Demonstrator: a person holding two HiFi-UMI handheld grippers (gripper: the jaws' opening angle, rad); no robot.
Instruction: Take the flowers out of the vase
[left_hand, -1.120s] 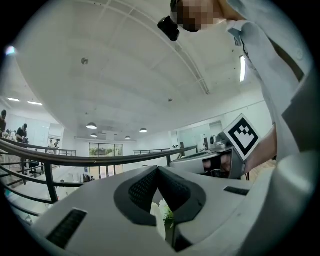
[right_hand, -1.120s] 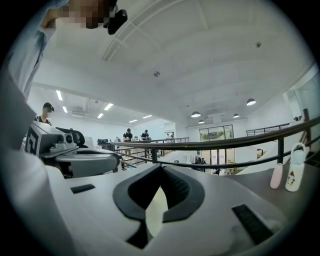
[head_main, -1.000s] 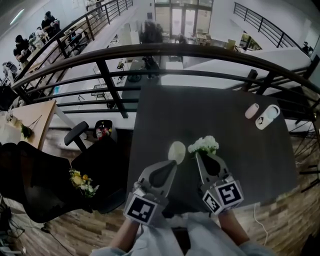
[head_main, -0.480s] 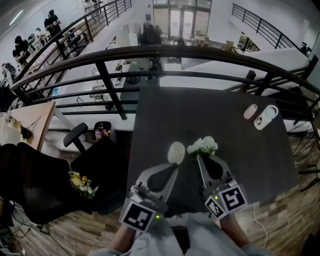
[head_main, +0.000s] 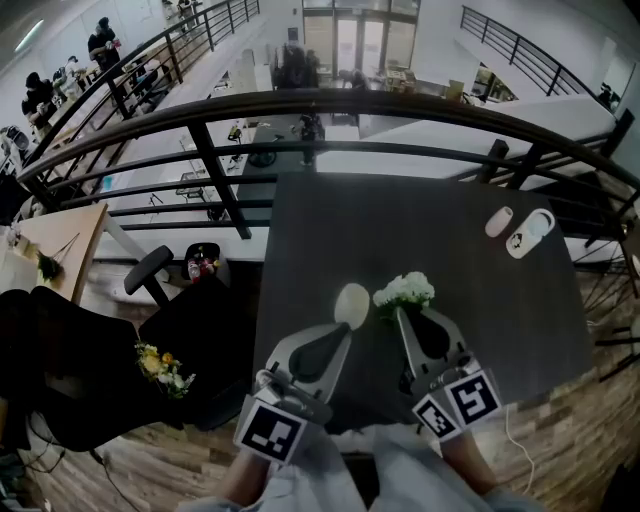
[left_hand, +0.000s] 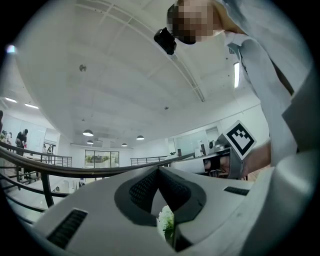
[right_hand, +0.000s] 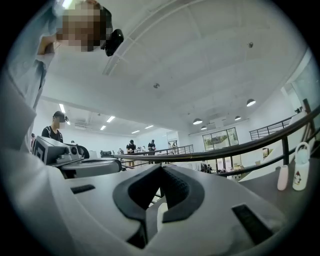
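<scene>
On table (head_main: 420, 220) | L gripper (head_main: 348, 325) pressed together by vase (head_main: 352, 303) | R gripper (head_main: 398, 313) pressed together at flowers (head_main: 405, 290) | stems hidden

A: How do the left claw (head_main: 343, 327) and the right claw (head_main: 399, 314) stand?
B: Side by side, both pointing level and away from the body.
A: And the jaws?
B: Pressed together on both.

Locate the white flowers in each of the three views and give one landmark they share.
Head view: white flowers low centre, at the right gripper tip.
Left gripper view: bottom centre, just below the shut jaw tips.
Right gripper view: no flowers can be made out.
Shared landmark: the dark railing, in all three.
</scene>
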